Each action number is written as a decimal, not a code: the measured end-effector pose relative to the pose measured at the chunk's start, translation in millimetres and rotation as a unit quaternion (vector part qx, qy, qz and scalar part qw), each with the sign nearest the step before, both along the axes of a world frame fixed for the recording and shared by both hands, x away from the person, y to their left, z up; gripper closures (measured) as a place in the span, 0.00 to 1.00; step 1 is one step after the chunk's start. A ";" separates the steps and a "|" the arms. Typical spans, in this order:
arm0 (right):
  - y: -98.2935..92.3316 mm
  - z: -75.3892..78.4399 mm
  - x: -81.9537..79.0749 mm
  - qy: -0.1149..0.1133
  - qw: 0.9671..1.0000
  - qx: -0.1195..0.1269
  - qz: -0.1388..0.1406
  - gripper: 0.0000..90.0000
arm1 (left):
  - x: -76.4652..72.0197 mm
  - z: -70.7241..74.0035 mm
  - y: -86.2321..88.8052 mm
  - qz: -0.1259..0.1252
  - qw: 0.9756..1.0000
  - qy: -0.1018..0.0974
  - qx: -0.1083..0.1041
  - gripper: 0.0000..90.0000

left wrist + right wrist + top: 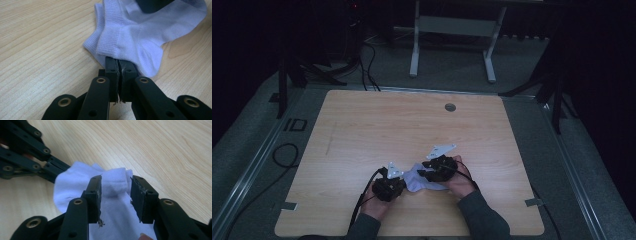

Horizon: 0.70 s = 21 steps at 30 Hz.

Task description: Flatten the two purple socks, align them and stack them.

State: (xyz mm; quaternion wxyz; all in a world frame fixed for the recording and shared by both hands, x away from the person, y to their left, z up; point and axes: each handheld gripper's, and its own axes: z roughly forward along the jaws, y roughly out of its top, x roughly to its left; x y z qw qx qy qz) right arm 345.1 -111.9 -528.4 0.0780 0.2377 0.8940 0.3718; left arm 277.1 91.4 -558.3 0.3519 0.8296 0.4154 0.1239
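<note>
- The sock, pale lilac-white, lies crumpled on the wooden bench between the two pairs of tongs, near the person's edge.
- The left tongs are pressed together on the sock's edge just below its ribbed cuff; the fabric is pinched between the pads and the rest of the sock spreads away beyond the tips.
- The right tongs stand partly apart, with a bunched fold of the sock lying in the gap; the left pad is against the cloth, the right one just beside it, so no firm grip shows.
- In the right gripper view the left tongs reach the sock's far edge, close beyond the right tips.
- Both tongs rest low over the bench.
</note>
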 end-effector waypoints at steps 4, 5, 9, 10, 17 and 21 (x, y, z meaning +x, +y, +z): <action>7.7 -4.2 7.0 0.005 1.000 0.008 -0.014 0.65 | 0.0 0.0 0.1 0.000 1.000 0.001 0.000 0.97; 10.1 -5.0 8.9 0.008 1.000 0.008 -0.017 0.65 | 0.0 0.0 0.1 0.000 1.000 0.002 0.000 0.97; 19.1 -8.8 13.9 0.017 1.000 0.005 -0.010 0.84 | -0.1 0.2 0.2 -0.002 1.000 0.003 0.002 0.97; 21.1 -9.7 14.5 0.011 1.000 -0.002 -0.012 0.90 | -0.2 0.3 0.2 -0.002 1.000 0.003 0.002 0.97; 20.4 -11.0 18.9 0.002 0.999 -0.001 -0.038 1.00 | -0.6 0.3 -0.2 -0.002 1.000 0.003 0.003 0.98; 18.1 -9.4 19.0 0.007 0.999 0.010 -0.035 0.90 | -0.7 0.1 -0.8 0.000 1.000 0.002 0.000 0.98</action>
